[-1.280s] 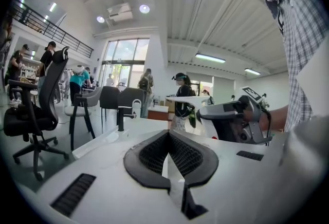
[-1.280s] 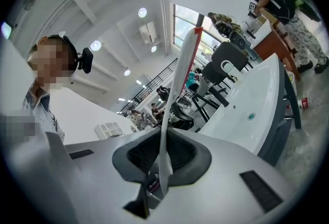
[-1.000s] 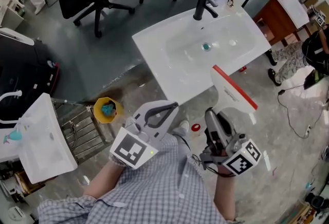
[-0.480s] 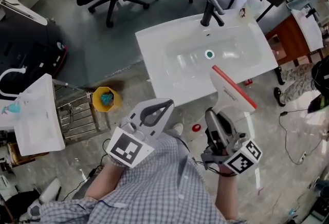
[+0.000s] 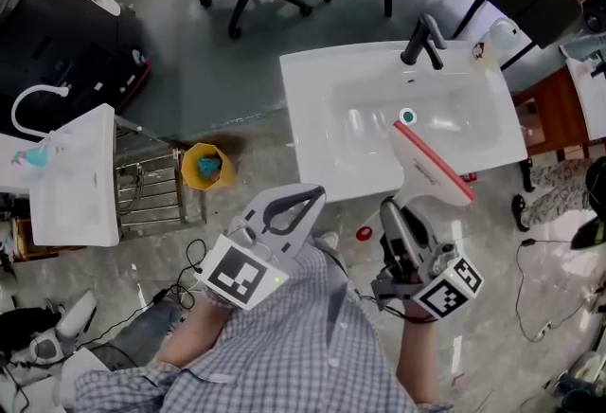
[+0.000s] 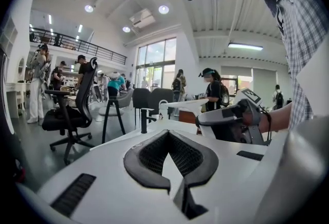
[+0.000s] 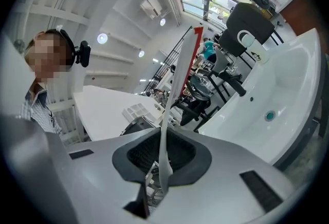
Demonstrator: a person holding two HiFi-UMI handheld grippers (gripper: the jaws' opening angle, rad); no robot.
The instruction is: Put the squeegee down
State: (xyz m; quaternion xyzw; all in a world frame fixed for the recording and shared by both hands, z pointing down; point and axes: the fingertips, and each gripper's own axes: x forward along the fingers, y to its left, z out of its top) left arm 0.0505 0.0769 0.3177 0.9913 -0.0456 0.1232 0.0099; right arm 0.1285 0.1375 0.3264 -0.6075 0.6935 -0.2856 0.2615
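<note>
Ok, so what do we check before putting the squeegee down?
1. Squeegee clamped in right gripper: ok.
2. Left gripper shut, empty, apart from the squeegee: ok.
3. Sink right ahead and in view: ok.
4. Faucet at the far rim, away from the squeegee: ok.
5. Whether the squeegee touches the sink: cannot tell.
</note>
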